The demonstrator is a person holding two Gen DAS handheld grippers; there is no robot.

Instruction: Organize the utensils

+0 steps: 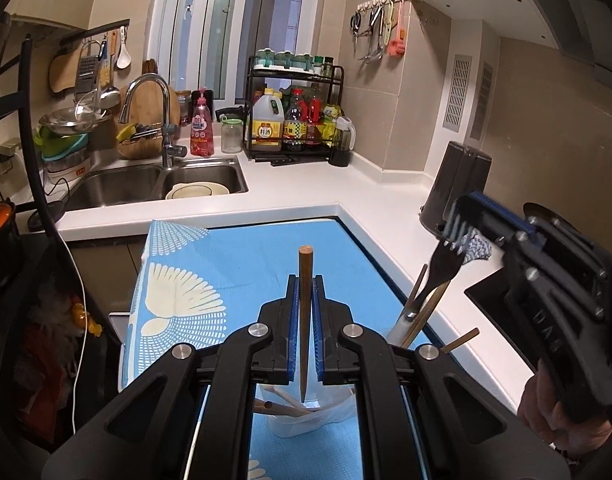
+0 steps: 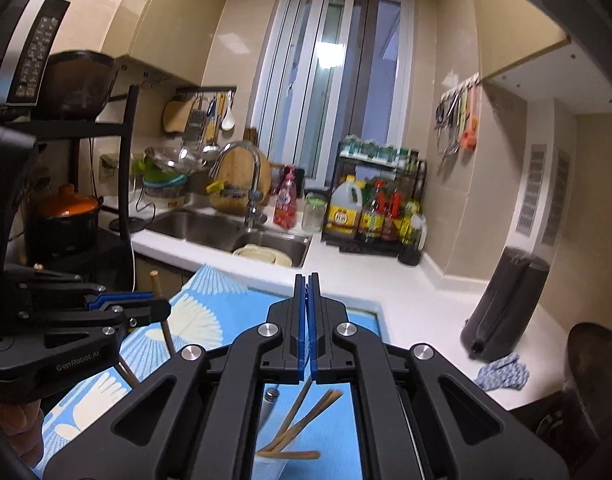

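My left gripper (image 1: 305,292) has its jaws pinching a wooden chopstick (image 1: 304,320) upright above the clear cup (image 1: 310,416) of utensils. My right gripper (image 2: 308,292) has its jaws pinching a fork (image 1: 434,280) by the tines over the blue cloth (image 1: 233,264) on the desk (image 1: 306,184).

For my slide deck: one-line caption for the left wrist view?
Left gripper holds a wooden chopstick upright above a cup of chopsticks on the blue mat.
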